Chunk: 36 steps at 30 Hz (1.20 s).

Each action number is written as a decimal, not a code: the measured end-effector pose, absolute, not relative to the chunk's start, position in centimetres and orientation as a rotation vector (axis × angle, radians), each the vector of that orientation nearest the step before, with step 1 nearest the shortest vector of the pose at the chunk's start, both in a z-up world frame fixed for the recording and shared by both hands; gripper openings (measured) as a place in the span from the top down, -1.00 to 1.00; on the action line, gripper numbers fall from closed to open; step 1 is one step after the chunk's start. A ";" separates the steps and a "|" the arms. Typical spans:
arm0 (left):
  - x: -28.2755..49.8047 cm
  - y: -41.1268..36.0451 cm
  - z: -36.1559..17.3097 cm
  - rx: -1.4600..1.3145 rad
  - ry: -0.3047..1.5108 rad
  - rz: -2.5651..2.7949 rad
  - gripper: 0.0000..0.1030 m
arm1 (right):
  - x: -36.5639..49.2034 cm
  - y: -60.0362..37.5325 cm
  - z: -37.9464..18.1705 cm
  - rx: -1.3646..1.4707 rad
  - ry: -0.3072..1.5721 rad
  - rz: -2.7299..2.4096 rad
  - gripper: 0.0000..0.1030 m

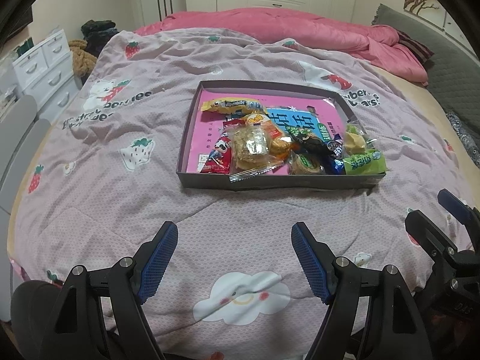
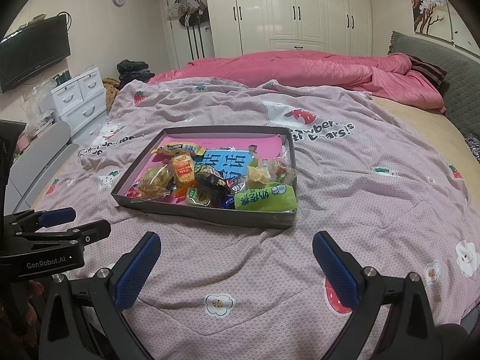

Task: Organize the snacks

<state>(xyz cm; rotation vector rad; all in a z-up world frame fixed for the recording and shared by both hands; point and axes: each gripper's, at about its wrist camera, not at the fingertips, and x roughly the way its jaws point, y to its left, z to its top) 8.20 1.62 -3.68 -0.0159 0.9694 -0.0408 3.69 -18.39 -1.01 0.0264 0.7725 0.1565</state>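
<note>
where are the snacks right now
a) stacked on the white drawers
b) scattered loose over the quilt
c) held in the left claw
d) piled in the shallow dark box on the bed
d: the snacks sit heaped inside the shallow dark box on the strawberry quilt, while the left claw and right claw both stand open and empty in front of it.
</note>
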 end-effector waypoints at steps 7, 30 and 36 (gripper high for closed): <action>8.2 1.7 -3.6 -0.014 0.969 -0.038 -0.54 | 3.7 -18.4 -1.0 0.026 0.774 0.155 -0.98; 8.3 1.9 -3.8 -0.006 0.975 -0.016 -0.54 | 3.8 -18.5 -1.0 0.030 0.769 0.150 -0.98; 8.3 1.9 -3.8 -0.006 0.977 -0.017 -0.54 | 3.8 -18.6 -0.9 0.029 0.769 0.148 -0.98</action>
